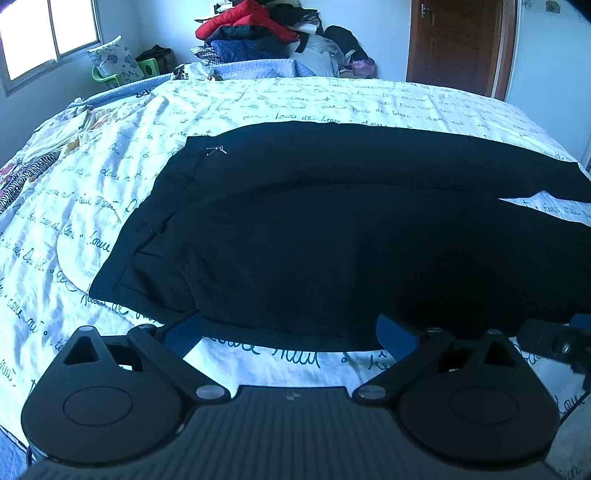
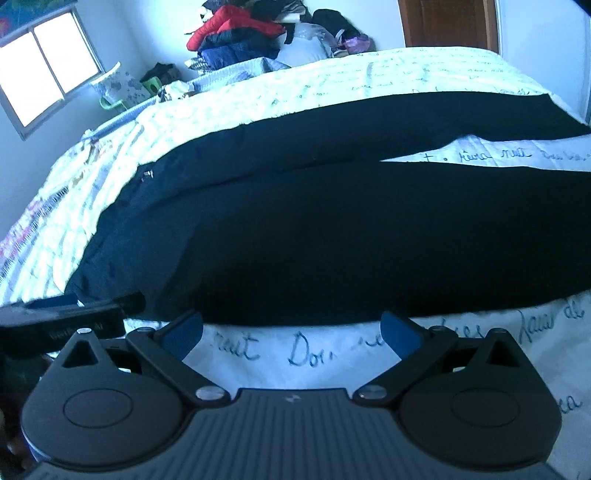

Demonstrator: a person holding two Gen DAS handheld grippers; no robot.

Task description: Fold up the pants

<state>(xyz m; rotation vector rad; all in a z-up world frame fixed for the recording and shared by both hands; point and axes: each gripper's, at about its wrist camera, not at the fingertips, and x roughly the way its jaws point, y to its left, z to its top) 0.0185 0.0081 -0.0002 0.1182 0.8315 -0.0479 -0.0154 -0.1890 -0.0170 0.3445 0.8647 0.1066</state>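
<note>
Black pants (image 1: 314, 229) lie spread flat on the bed, waistband to the left, both legs running right with a gap between them. They also fill the right wrist view (image 2: 332, 229). My left gripper (image 1: 291, 332) is open and empty, its blue pads (image 1: 397, 334) at the pants' near edge close to the waistband. My right gripper (image 2: 291, 332) is open and empty, just short of the near leg's edge. The right gripper shows at the right edge of the left wrist view (image 1: 554, 341), and the left gripper at the left edge of the right wrist view (image 2: 74, 321).
The bed (image 1: 110, 192) has a white cover with blue script. A pile of clothes (image 1: 258, 33) sits beyond its far side. A window (image 1: 48, 37) is at the left, a wooden door (image 1: 458, 44) at the far right.
</note>
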